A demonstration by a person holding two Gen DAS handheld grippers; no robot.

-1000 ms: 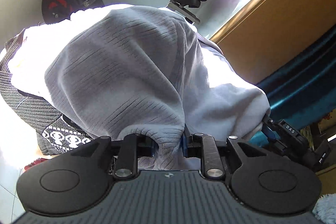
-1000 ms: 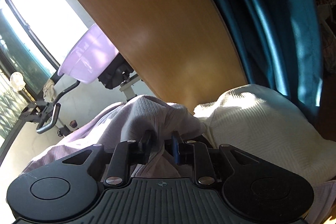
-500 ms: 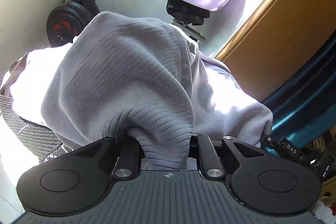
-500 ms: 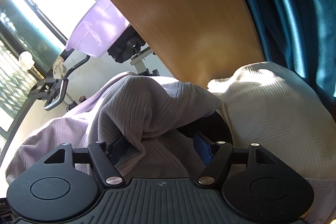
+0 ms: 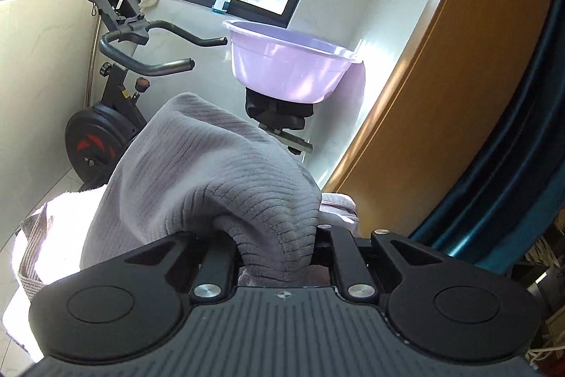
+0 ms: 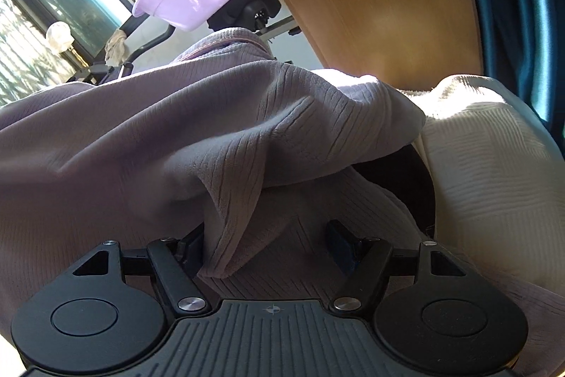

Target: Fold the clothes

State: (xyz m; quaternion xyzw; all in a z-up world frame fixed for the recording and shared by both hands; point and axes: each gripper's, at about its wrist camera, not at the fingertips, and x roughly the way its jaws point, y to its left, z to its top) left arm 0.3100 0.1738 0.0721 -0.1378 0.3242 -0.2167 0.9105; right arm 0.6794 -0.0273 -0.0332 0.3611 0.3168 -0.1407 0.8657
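Left hand-held gripper (image 5: pixel 275 253) clamped on a bunched edge of the grey ribbed garment (image 5: pixel 212 172), which drapes up over it. Right hand-held gripper (image 6: pixel 266 244) released, jaws wide; a fold of the garment hangs against its left pad. Judgement: re-seat right on a clean single edge, then tension evenly before folding.

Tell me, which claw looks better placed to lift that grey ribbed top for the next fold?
The left claw, probably. It is shut on a bunched fold of the grey top. The right claw stands open, with the cloth only draped against one finger, so it would have to close first.
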